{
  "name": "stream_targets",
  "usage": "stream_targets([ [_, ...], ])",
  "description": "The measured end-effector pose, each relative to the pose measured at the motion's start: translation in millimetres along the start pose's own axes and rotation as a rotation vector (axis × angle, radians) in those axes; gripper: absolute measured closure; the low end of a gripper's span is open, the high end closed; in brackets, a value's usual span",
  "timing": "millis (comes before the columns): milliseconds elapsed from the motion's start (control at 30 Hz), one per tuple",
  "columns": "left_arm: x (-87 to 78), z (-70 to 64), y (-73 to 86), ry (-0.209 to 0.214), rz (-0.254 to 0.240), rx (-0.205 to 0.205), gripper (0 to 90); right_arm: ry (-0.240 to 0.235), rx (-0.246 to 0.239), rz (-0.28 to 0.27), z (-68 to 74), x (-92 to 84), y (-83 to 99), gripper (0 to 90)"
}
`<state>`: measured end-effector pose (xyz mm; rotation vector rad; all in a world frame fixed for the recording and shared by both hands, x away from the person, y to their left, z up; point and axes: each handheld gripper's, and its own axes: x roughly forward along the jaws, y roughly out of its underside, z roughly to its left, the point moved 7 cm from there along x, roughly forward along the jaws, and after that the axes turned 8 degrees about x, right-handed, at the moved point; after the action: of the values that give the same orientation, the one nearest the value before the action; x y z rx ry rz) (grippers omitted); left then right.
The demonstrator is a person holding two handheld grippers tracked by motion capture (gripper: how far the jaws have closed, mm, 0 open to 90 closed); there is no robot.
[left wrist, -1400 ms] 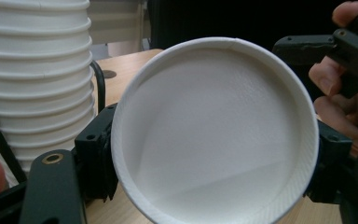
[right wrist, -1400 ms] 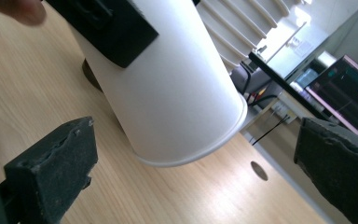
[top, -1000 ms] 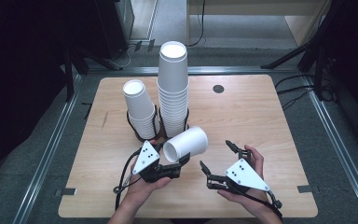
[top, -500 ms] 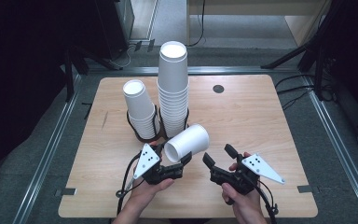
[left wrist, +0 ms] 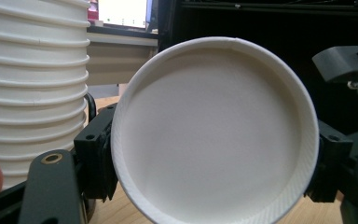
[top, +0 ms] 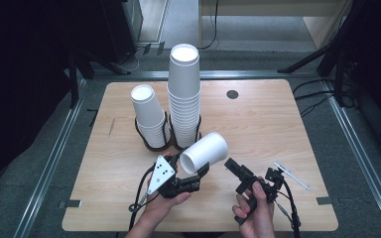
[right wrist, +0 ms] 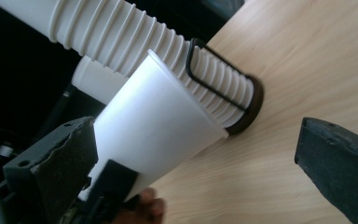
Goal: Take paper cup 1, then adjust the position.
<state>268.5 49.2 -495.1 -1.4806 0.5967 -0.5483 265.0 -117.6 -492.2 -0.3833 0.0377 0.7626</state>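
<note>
Paper cup [top: 204, 152] held by left gripper [top: 188, 181], axis tilted up-right toward right gripper [top: 250, 179], whose empty jaws have just been opening.

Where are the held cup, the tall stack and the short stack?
Held cup [top: 206, 151], high view, on its side wall.
Tall stack [top: 184, 94], high view, on its upper cups.
Short stack [top: 149, 113], high view, on its top cup's wall.

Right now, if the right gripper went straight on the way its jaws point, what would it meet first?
Probably the white paper cup that the left gripper holds tilted. The right gripper stands open, aimed at the cup's side wall. Behind it is the taller cup stack; depth is unclear.
</note>
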Motion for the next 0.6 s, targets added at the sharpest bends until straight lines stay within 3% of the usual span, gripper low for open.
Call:
stream_targets([
  [100, 0.7, -2.8, 1.1, -0.003, -0.003, 0.004, 22.5, -0.036, 0.083, 0.03, 2.7, 0.8, 4.3, 0.0],
  [267, 2.6, -8.2, 2.3, -0.002, -0.006, 0.019, 22.4, -0.048, 0.179, 0.034, 1.4, 2.5, 5.6, 0.0],
  [600, 8.7, -21.9, 5.0, 0.003, -0.012, 0.039, 22.5, -0.06, 0.304, 0.058, -8.8, 7.3, 2.3, 0.0],
])
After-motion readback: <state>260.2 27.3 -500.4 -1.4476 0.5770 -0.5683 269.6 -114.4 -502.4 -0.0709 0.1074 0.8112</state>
